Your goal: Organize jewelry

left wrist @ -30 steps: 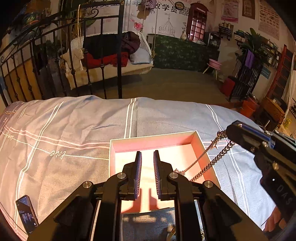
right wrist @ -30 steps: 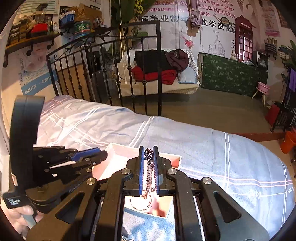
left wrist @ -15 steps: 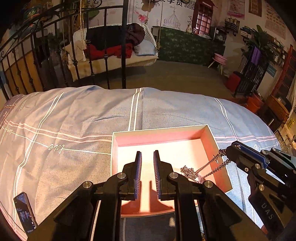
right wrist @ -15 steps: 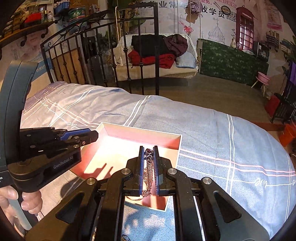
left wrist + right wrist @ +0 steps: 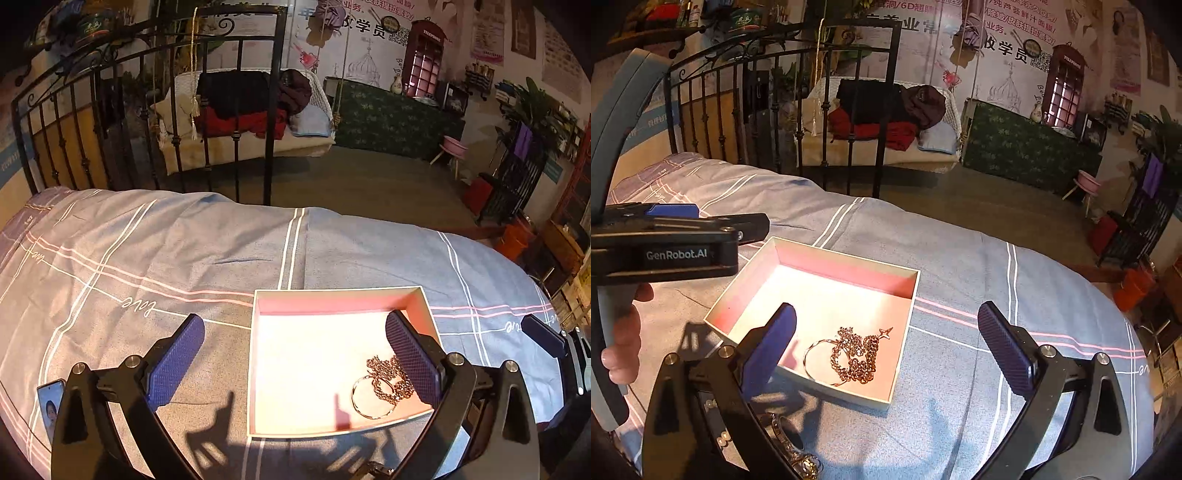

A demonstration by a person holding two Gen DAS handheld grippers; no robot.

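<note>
While both claws hang above the bed, the scene runs from left to right like this. At the far-left near edge of the grey-blue bedsheet with white and pink stripes (image 5: 207, 251) lies a small smartphone with a lit screen (image 5: 50, 410). Just right of it, the left gripper (image 5: 295, 354) has its blue ribbed pads spread wide; its jaws have just been opening, and nothing is pinched between them. Its left pad sits over bare sheet, its right pad over the right part of the box. Between those pads lies the shallow square cardboard box with white rim and pink inside (image 5: 255, 369), flat on the sheet. In the box's near right corner rests the gold-coloured chain necklace, heaped in a loose pile (image 5: 388, 376), touching a thin gold-coloured bangle ring (image 5: 364, 406) that lies on the box floor.

From the right wrist view, a hand (image 5: 622, 343) at the left edge grips the left tool's handle. The right gripper (image 5: 886, 339) also stands wide, its jaws having just been opening, with the necklace lying free in the box below and between the pads. More jewellery pieces, dark and partly hidden (image 5: 798, 454), lie on the sheet near the box's near edge. Beyond the bed stands a black iron bed frame (image 5: 827, 122).
</note>
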